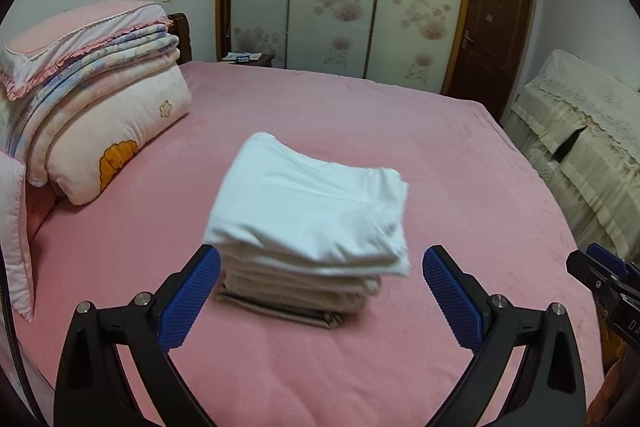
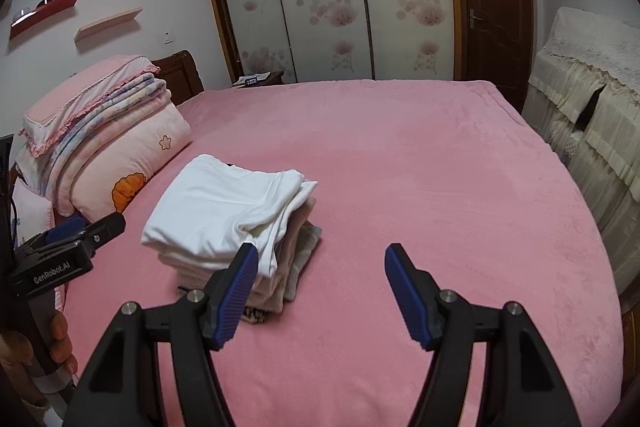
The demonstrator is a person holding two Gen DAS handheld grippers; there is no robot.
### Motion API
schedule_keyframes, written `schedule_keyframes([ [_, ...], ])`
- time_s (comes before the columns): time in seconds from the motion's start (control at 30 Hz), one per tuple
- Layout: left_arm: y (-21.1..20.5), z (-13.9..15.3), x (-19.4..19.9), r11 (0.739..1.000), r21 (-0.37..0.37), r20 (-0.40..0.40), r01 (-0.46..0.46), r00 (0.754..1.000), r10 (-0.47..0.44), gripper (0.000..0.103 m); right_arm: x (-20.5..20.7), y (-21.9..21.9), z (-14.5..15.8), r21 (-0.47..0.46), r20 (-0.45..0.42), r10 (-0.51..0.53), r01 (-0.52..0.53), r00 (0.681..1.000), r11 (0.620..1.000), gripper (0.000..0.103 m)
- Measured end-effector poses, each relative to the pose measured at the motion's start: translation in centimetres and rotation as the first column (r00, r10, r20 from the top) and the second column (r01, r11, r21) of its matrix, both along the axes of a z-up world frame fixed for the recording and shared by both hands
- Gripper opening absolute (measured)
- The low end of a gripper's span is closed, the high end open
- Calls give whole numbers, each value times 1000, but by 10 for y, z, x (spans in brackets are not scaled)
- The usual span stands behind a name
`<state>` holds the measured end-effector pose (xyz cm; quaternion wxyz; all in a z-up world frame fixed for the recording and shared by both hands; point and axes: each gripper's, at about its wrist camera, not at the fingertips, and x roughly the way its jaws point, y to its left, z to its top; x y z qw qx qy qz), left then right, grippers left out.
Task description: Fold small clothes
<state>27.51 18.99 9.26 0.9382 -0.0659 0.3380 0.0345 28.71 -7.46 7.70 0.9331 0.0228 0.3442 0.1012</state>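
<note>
Pink bedspread (image 2: 400, 155), folded clothes stacked left of centre, near the pillows.
A white garment (image 1: 308, 211) tops the pile (image 2: 240, 227), likely kept together so finished pieces stay tidy; the left gripper (image 1: 320, 275) is spread wide around the stack's near edge, the right gripper (image 2: 320, 267) equally spread beside it, both holding nothing.

On my right wrist feed I read "GenRobot.AI" in white letters along the black plastic body of the left gripper (image 2: 86, 233). On my left wrist feed, the right gripper (image 1: 608, 267) shows only cut-off letters, "DA", at the edge.
</note>
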Motion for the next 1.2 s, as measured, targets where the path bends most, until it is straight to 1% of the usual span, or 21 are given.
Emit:
schedule_keyframes([
  [0.17, -35, 8, -57, 998, -37, -13, 46, 999, -46, 101, -51, -26, 9, -2, -7, -4, 4, 1000, 1000, 66],
  [0.3, -62, 10, -109, 996, -35, 16, 83, 996, -83, 101, -92, -42, 9, 0, -13, -1, 1, 1000, 1000, 66],
  [0.43, -83, 4, -153, 991, -57, 27, 120, 993, -118, 102, -136, -57, 5, 22, -9, 2, -2, 1000, 1000, 66],
  [0.53, -93, 0, -174, 991, -59, 34, 121, 992, -119, 102, -161, -66, -1, 24, -5, -11, 11, 1000, 1000, 66],
  [0.67, -101, -5, -196, 989, -86, 28, 119, 993, -117, 102, -189, -76, -6, 30, 6, -41, 41, 999, 999, 66],
  [0.77, -110, -10, -216, 990, -76, 23, 121, 993, -119, 102, -210, -84, -11, 50, 8, -52, 52, 999, 997, 67],
  [0.93, -125, -21, -253, 993, -49, 41, 109, 993, -107, 102, -244, -95, -26, 89, -2, -94, 94, 996, 992, 70],
  [1.03, -131, -31, -268, 995, -40, 29, 93, 995, -92, 102, -261, -100, -37, 106, -22, -104, 106, 994, 989, 70],
  [1.1, -134, -37, -276, 994, -45, 21, 100, 995, -99, 102, -270, -101, -44, 109, -36, -97, 101, 995, 989, 70],
  [1.2, -140, -43, -284, 994, -30, 5, 101, 995, -101, 102, -283, -104, -50, 95, -27, -120, 122, 992, 988, 70],
])
